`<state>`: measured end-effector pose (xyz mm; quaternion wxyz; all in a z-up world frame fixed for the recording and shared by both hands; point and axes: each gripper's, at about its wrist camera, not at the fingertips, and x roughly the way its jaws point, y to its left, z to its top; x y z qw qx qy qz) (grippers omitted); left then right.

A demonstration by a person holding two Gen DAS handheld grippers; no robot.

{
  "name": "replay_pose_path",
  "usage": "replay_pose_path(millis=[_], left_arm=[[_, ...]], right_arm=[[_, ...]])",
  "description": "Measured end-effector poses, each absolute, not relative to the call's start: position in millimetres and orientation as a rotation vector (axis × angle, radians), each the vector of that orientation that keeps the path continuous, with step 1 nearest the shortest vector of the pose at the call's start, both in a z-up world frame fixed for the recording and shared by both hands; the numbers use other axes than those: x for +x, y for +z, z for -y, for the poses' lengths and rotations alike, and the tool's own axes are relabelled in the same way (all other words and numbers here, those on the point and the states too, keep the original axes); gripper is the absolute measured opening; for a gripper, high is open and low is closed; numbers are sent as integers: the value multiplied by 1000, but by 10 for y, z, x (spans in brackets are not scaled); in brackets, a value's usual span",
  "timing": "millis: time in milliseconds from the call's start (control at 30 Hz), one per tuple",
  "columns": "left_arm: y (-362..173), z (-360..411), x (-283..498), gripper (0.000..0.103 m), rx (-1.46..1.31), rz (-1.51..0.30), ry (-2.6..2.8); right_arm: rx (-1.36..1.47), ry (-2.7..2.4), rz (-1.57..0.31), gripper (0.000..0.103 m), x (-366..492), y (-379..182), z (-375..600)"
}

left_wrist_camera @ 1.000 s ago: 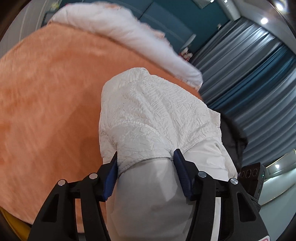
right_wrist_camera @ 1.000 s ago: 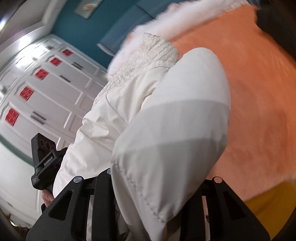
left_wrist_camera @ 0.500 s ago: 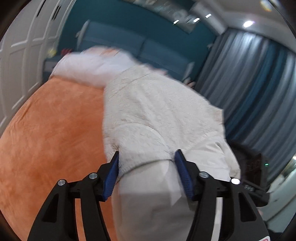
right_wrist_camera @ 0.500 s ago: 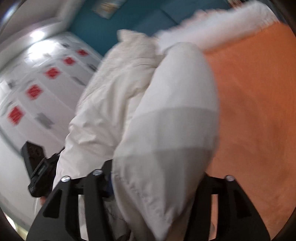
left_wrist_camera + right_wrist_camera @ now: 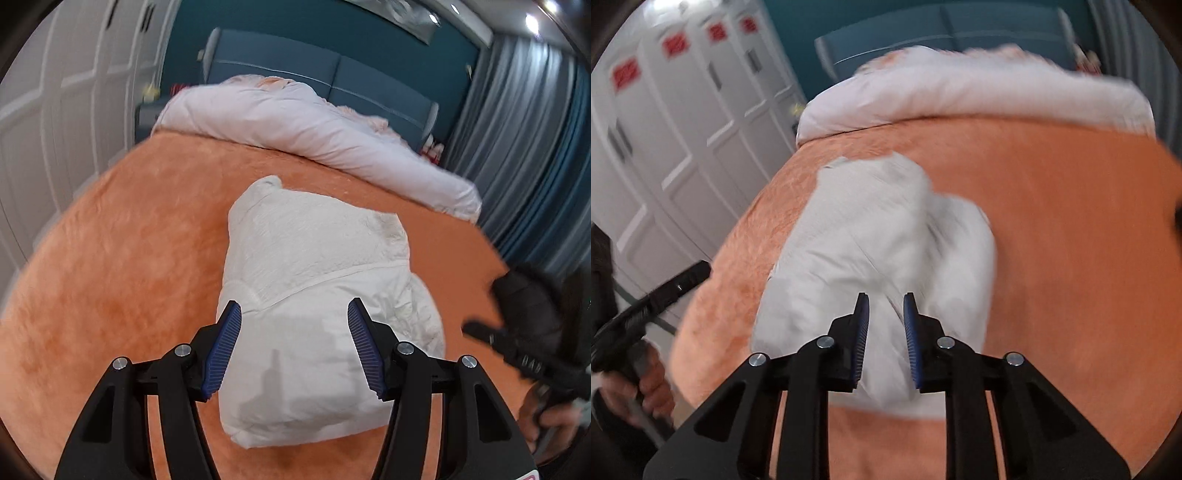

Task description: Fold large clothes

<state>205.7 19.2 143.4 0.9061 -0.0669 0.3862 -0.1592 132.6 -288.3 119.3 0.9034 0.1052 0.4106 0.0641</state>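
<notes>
A white padded jacket (image 5: pixel 314 306) lies folded into a compact bundle on the orange bedspread (image 5: pixel 110 277). My left gripper (image 5: pixel 294 343) is open and empty, held above the bundle's near end with its blue pads apart. In the right wrist view the same jacket (image 5: pixel 879 251) lies on the bedspread (image 5: pixel 1071 240). My right gripper (image 5: pixel 885 343) hovers over its near end with a narrow gap between the pads and nothing between them. The right wrist view is blurred by motion.
A white duvet (image 5: pixel 314 129) is piled along the far side of the bed before a blue headboard (image 5: pixel 314 70). White wardrobe doors (image 5: pixel 665 129) stand on the left and grey-blue curtains (image 5: pixel 535 147) on the right. The other hand-held gripper (image 5: pixel 535 332) shows at the right edge.
Both grippers have let go of the jacket and pulled back. The jacket, held up before, now lies folded on the bedspread. The right gripper's jaws have narrowed.
</notes>
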Motion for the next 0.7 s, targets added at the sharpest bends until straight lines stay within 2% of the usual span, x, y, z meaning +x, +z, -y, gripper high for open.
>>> replay_pose_path(millis=[167, 333, 400, 433, 533, 633, 700], left_arm=[[1179, 88, 2183, 59, -72, -857, -269], [955, 92, 2266, 59, -94, -915, -229], [865, 97, 2295, 59, -88, -937, -216], [825, 105, 2307, 59, -89, -948, -216], [674, 95, 2354, 59, -112, -991, -218], [572, 113, 2373, 72, -124, -993, -227], [527, 157, 2382, 77, -101, -984, -230]], right_arm=[[6, 98, -847, 18, 1829, 1249, 2399], [36, 39, -890, 18, 2425, 1154, 2460], [50, -24, -936, 17, 2656, 979, 2526], [64, -52, -976, 11, 2734, 802, 2607], [127, -70, -1036, 9, 2725, 404, 2813], [162, -77, -1028, 7, 2642, 90, 2951], [213, -67, -1021, 7, 2625, -1, 3039]])
